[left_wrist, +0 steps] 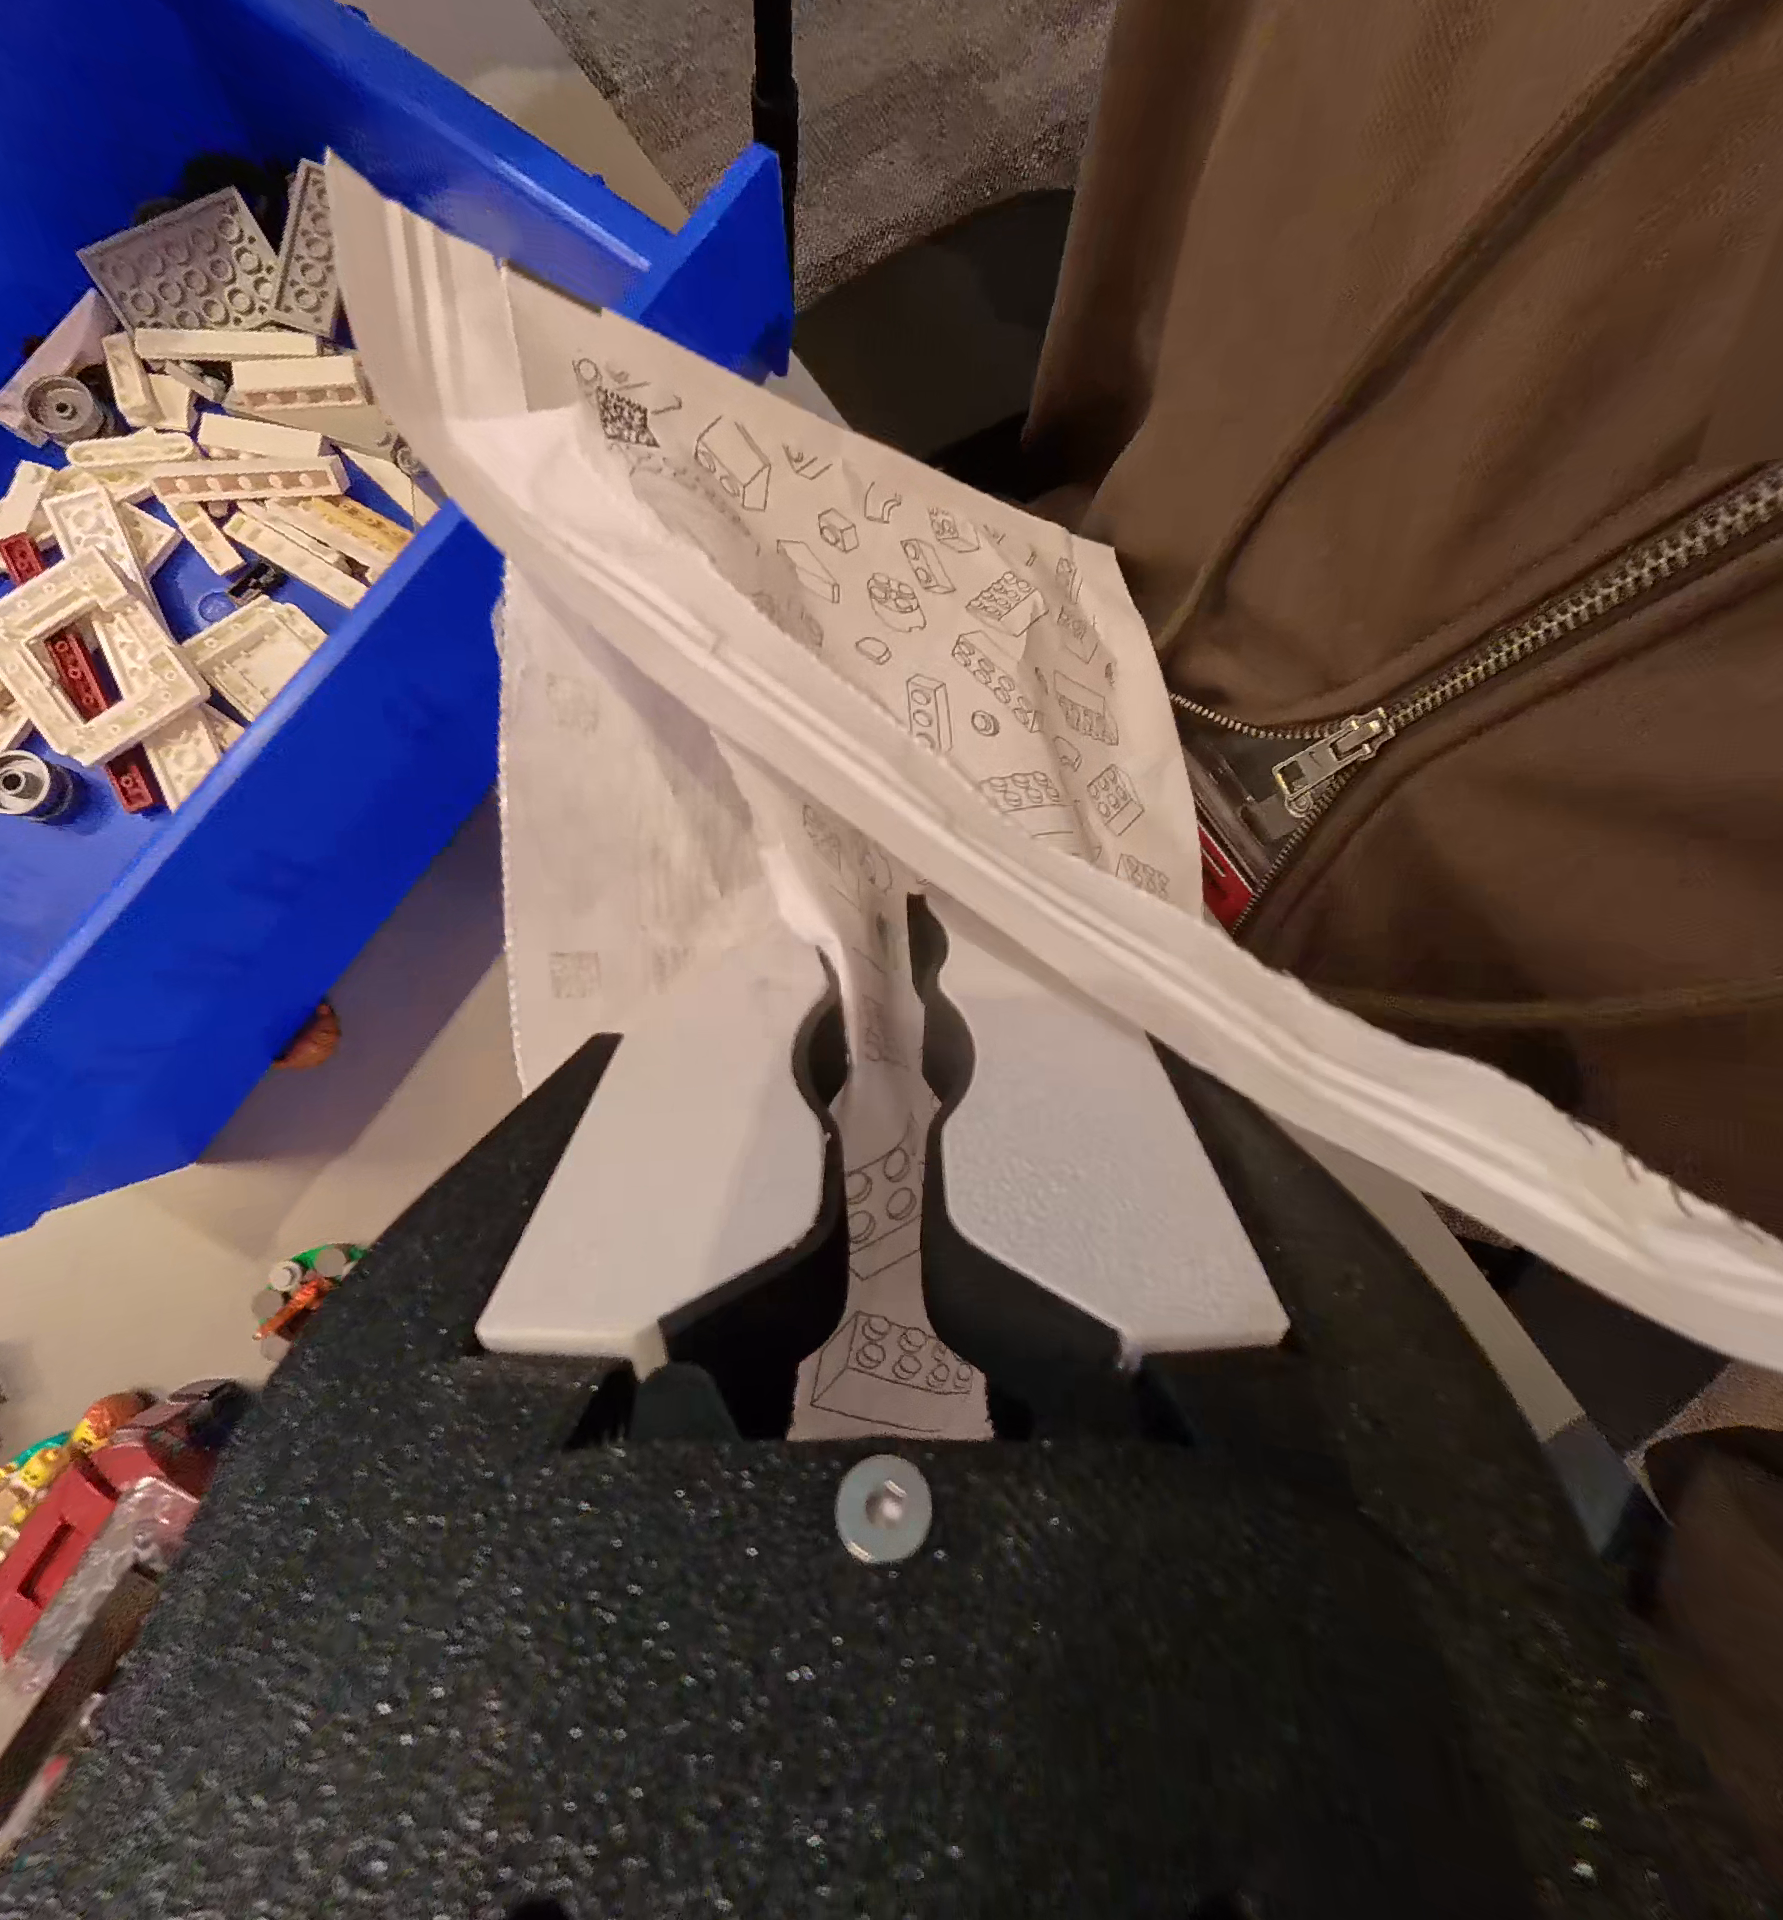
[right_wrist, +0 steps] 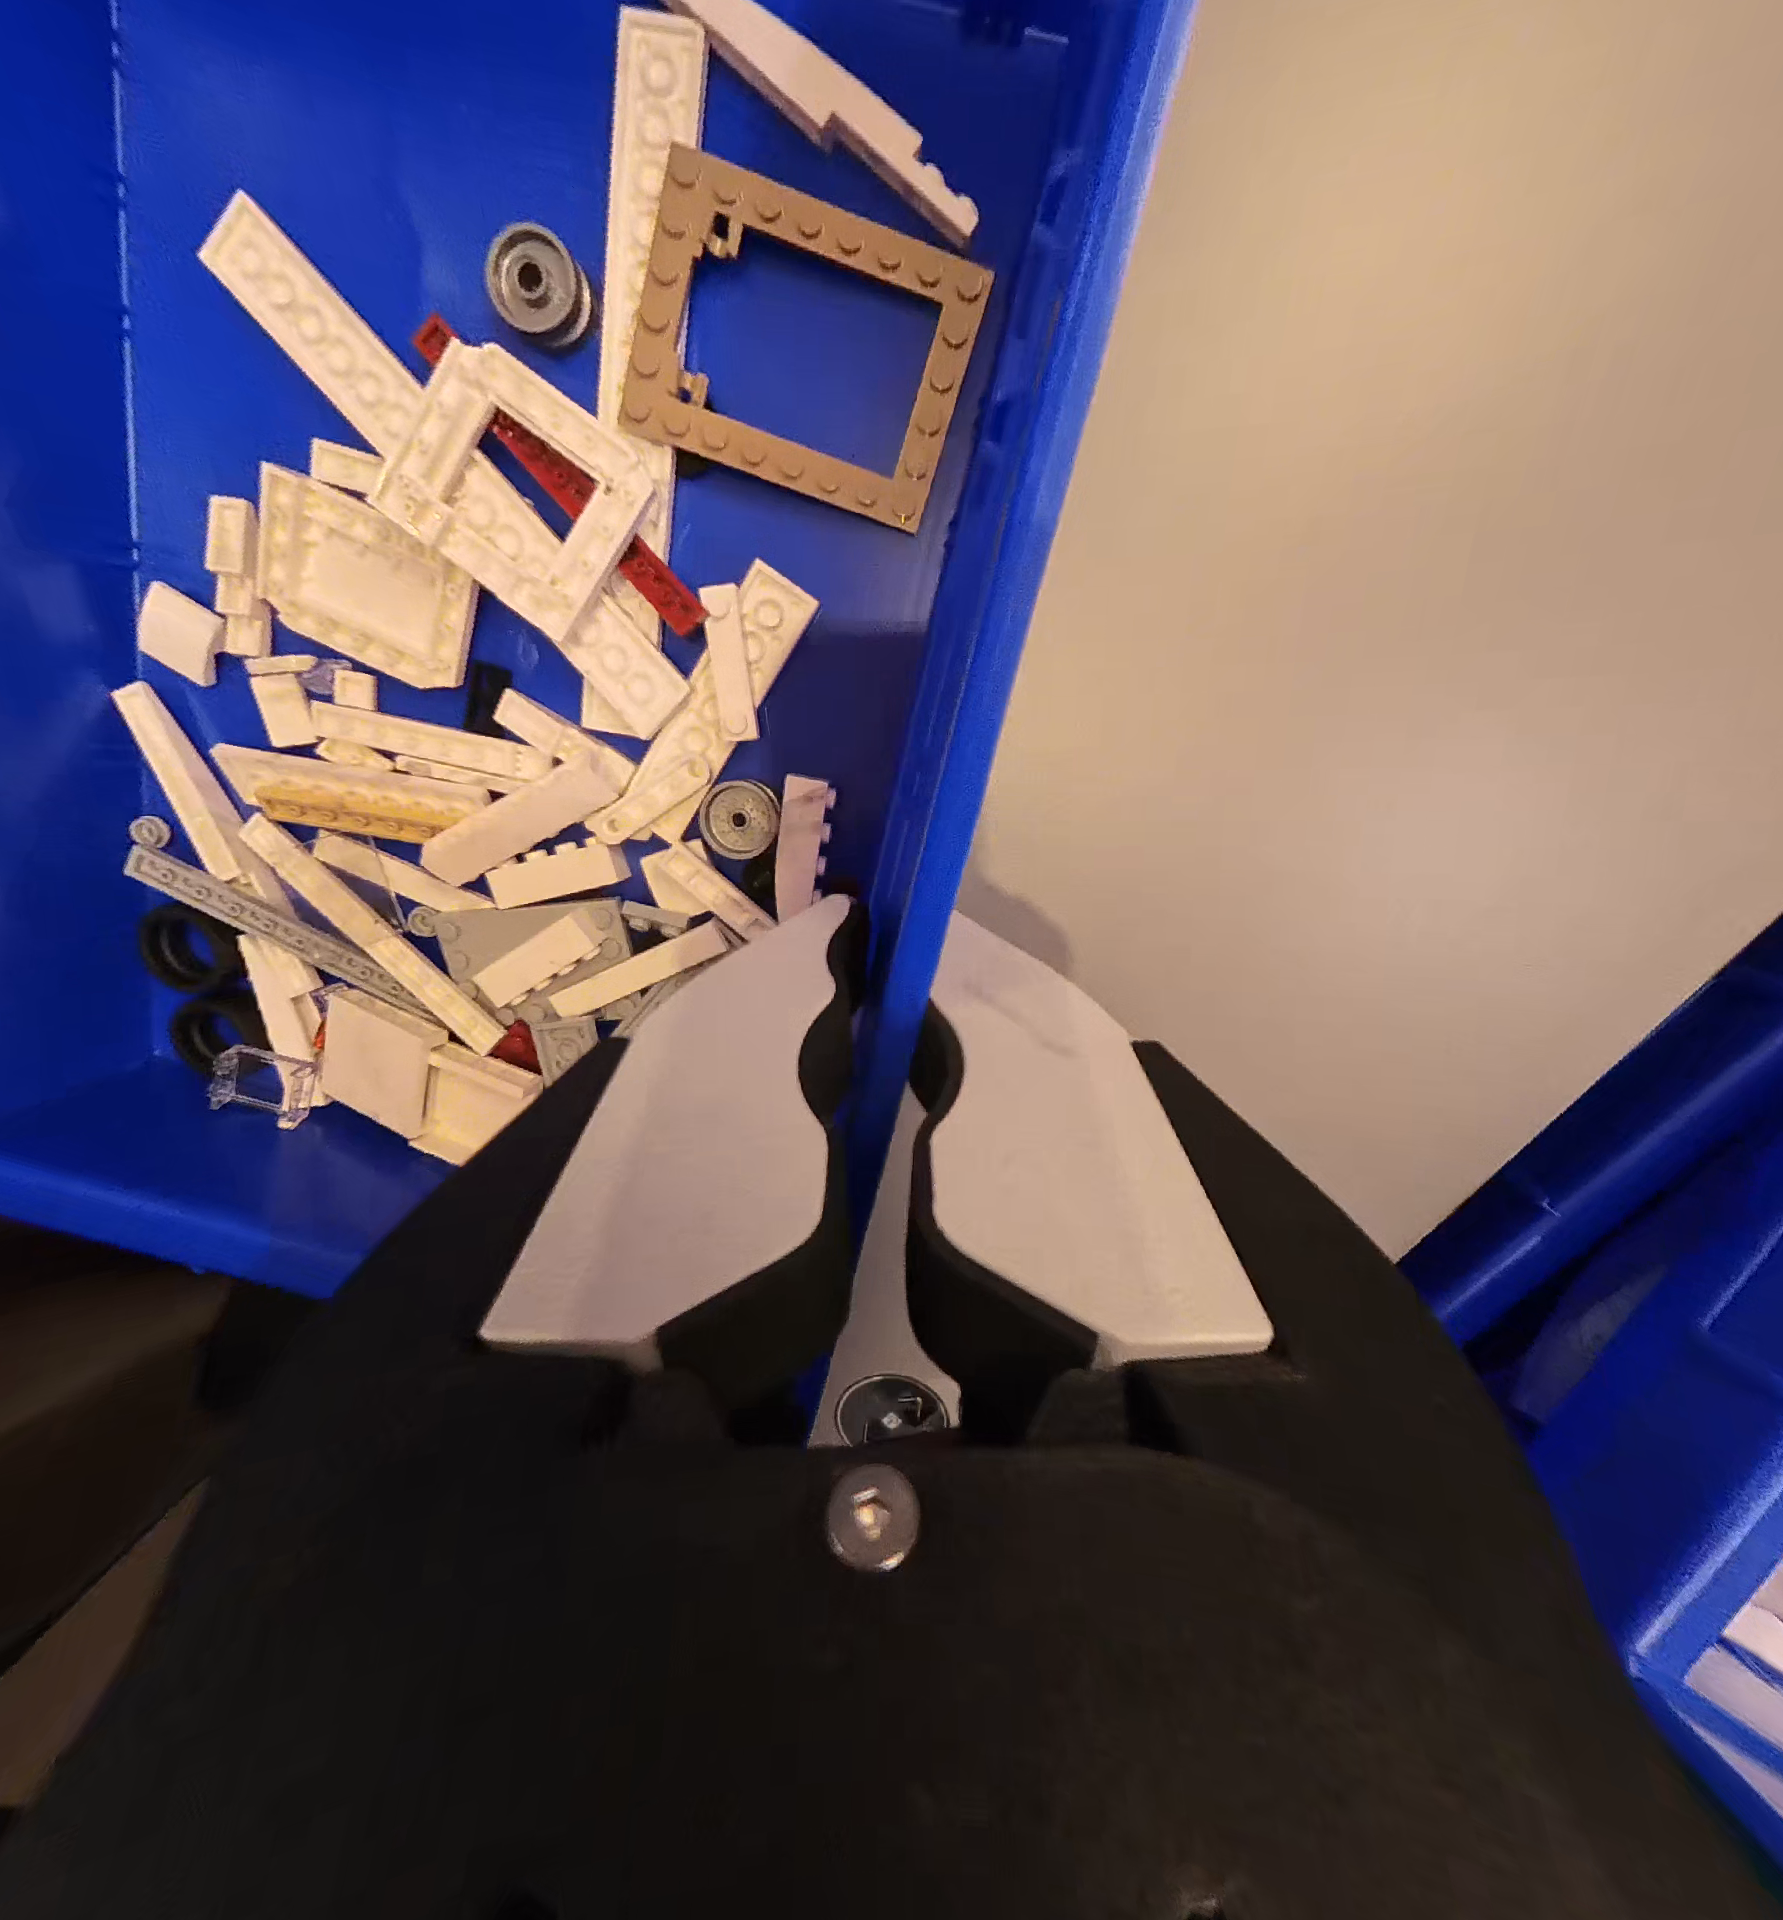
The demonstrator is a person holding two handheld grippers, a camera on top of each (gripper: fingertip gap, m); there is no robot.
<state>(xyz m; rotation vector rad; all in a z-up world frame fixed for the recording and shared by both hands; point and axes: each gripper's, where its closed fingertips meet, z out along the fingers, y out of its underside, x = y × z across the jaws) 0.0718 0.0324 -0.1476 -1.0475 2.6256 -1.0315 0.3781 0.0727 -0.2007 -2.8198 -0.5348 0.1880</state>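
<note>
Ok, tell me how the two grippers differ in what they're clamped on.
The left gripper pinches a thin white paper bag printed with brick outlines; the right gripper pinches the rigid side wall of the blue bin. The bag hangs limp and crumpled in the air; the bin wall stands stiff, with one finger inside and one outside. Both jaws are nearly shut.

blue bin [right_wrist: 970, 623] wall hiding right gripper's [right_wrist: 882, 997] far fingertip, second bin [right_wrist: 1697, 1299] cut off by edge

White paper bag [left_wrist: 866, 665] (printed), crumpled, beside brick-filled blue bin [left_wrist: 274, 883].
</note>
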